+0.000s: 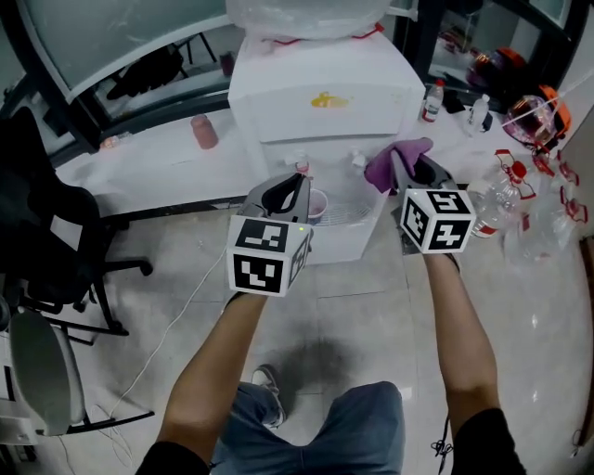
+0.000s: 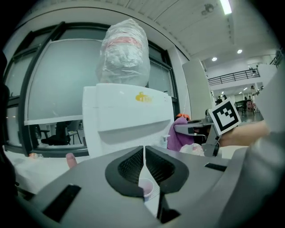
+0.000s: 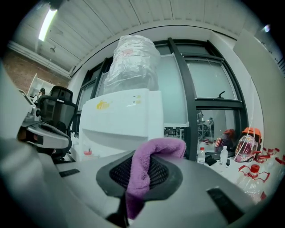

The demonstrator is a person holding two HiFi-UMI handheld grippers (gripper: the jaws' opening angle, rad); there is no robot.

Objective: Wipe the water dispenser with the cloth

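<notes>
Pale, glossy floor tiles fill the lower half of the head view, and at upper centre, against the window wall, stands the water dispenser [image 1: 325, 102]. The right gripper [image 1: 411, 172] has its jaws clamped on a purple cloth [image 1: 394, 160], which folds over the jaw tips and hangs down between them. It sits just at the dispenser's right front corner, near the taps, though whether it touches the casing cannot be told. The left gripper [image 1: 299, 186], at centre frame, has its jaws pressed together with nothing between them; a small pink cup [image 1: 316, 204] on the drip tray [image 1: 351, 213] shows just beyond its tips. To wipe well, I judge that the loose fold of cloth should lead, laid flat on the panel, so that fabric and not hard jaw rubs the plastic. Strokes would best run top to bottom in overlapping passes with light pressure, since the cabinet could rock. The cup and taps are worth skirting. The dispenser is a white, boxy floor unit with a yellow logo on its upper front, a recessed tap bay, and a bottle [image 1: 306, 14] wrapped in clear plastic on top.
</notes>
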